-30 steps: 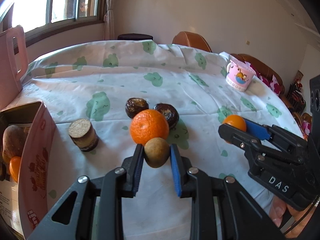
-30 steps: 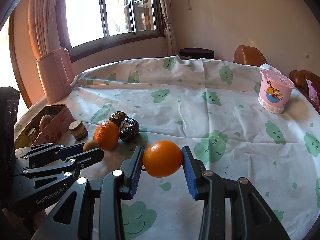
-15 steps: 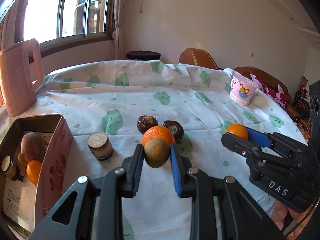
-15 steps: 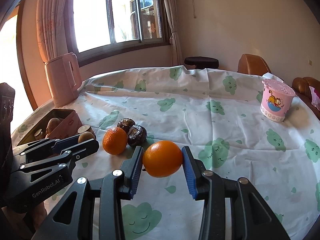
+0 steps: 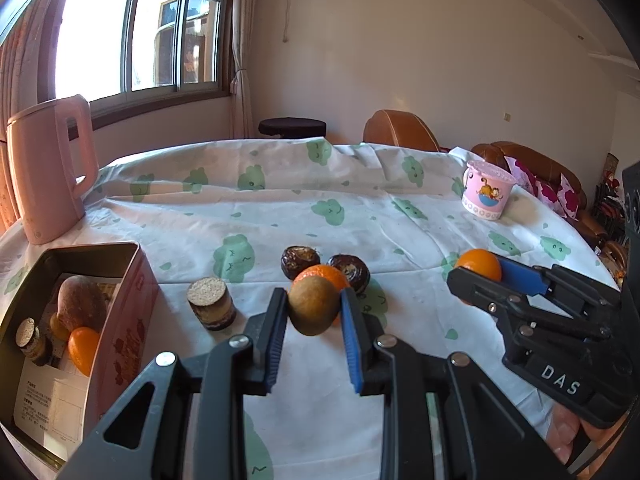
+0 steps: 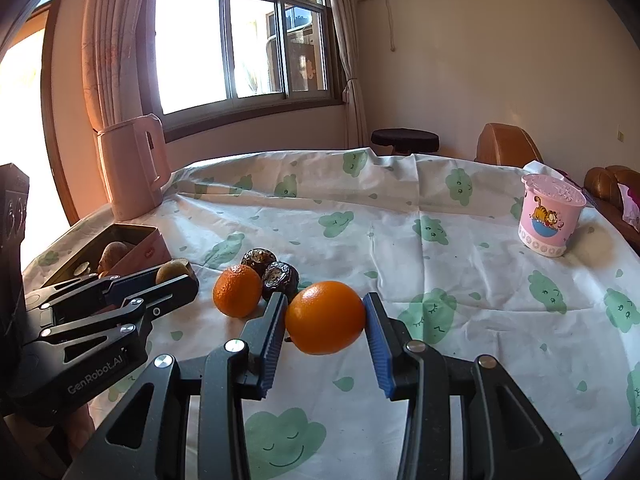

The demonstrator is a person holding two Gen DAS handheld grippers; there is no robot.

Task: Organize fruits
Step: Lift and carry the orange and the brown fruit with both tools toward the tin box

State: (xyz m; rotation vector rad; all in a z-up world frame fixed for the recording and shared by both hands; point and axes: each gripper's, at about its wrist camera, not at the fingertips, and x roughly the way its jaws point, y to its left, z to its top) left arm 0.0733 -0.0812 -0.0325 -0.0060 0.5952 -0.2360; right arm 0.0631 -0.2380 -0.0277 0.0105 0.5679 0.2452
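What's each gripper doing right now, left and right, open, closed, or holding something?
Left gripper: closed on the brown kiwi, lifted off the table.
Right gripper: closed on the orange.

Clothed table [image 6: 400, 240] bears tin [image 5: 132, 296], tangerine [image 6: 237, 290], cup [image 6: 550, 220], kettle [image 6: 130, 168]

Count of items on and above the table.

Two grippers, left [image 5: 314, 312] and right [image 6: 325, 318]; one kiwi [image 5: 313, 305]; two oranges outside the box [image 6: 325, 317] [image 6: 237, 290]; two dark wrinkled fruits [image 5: 300, 262] [image 5: 349, 271]; one cork-topped jar on the cloth [image 5: 211, 303]; one open box [image 5: 124, 320]; one pink kettle [image 5: 48, 168]; one pink cup [image 5: 486, 195].
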